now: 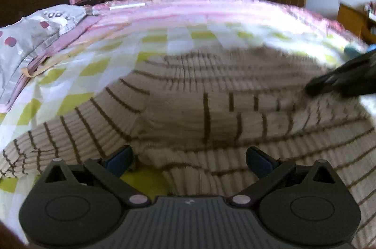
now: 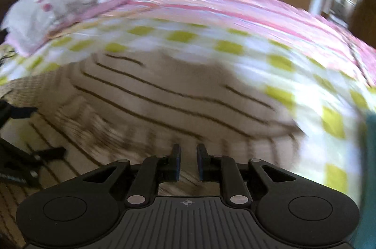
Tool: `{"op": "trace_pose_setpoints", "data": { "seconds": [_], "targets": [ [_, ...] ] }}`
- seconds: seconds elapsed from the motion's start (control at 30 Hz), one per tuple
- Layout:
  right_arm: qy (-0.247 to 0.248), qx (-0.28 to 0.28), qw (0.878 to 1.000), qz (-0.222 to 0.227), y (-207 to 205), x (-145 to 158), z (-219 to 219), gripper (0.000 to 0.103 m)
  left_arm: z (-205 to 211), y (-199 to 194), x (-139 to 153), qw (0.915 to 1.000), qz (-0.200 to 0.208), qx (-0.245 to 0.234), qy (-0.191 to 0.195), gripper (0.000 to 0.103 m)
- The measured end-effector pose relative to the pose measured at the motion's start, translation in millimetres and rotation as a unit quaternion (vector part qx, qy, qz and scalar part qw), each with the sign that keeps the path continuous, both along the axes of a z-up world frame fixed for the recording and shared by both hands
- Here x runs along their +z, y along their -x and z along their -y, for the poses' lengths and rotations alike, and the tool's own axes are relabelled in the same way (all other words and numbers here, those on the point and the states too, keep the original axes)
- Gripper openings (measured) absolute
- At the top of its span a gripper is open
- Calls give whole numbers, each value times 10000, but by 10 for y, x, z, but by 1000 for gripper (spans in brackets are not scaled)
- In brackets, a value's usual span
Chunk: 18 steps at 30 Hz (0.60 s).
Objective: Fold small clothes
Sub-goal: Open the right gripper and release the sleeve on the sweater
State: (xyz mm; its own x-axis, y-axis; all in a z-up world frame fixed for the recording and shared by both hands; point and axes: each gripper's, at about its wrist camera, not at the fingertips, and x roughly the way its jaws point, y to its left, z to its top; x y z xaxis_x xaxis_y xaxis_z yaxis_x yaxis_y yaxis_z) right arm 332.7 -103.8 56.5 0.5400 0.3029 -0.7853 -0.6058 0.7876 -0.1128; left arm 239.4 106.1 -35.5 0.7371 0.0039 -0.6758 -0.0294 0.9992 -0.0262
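Note:
A beige knit sweater with thin brown stripes [image 1: 211, 112] lies spread on the checked bed cover, one sleeve folded across its body. My left gripper [image 1: 189, 161] is open, its blue-padded fingers either side of the sweater's near edge. The right gripper shows in the left wrist view [image 1: 338, 82] as a dark shape over the sweater's right side. In the blurred right wrist view the sweater [image 2: 164, 94] fills the middle, and my right gripper [image 2: 188, 163] has its fingers nearly together just above the knit, with a narrow gap and nothing clearly pinched. The left gripper [image 2: 21, 155] shows at that view's left edge.
The bed has a green-and-white checked cover [image 1: 98, 61] and a pink striped quilt [image 1: 188, 11] behind. A grey spotted pillow [image 1: 30, 42] lies at the left. A teal item [image 2: 369, 155] sits at the right edge. Wardrobe and door stand beyond.

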Motion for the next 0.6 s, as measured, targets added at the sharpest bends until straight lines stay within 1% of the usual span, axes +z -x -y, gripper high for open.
{"op": "trace_pose_setpoints", "data": {
  "seconds": [0.1,0.17,0.2,0.3,0.4,0.47,0.57,0.6],
  "targets": [
    [212,592,9980,1,-34,-93,-236,19,-72,46,148,9990,403,-15,204,103],
    [391,941,9947,-133,-74,-175,-340,23,-85,5,178,9983,555,-39,189,103],
    [475,1068,9931,-111,-90,-204,-379,25,-83,-35,164,9983,569,-61,121,103],
    [615,1367,9886,-141,-93,-199,-450,28,-80,-137,49,9990,439,-115,-51,103],
    [710,1651,9835,-197,-77,-181,-472,28,-84,-186,-89,9997,208,-142,-74,103],
    [692,1738,9821,-232,-85,-188,-512,29,-86,-183,-132,9998,152,-119,-101,103],
    [499,1775,9822,-363,-119,-247,-610,28,-81,-146,-126,9998,159,-96,-109,103],
    [546,1758,9824,-309,-105,-277,-643,28,-99,-145,-127,9998,164,-57,-84,103]
  ]
}}
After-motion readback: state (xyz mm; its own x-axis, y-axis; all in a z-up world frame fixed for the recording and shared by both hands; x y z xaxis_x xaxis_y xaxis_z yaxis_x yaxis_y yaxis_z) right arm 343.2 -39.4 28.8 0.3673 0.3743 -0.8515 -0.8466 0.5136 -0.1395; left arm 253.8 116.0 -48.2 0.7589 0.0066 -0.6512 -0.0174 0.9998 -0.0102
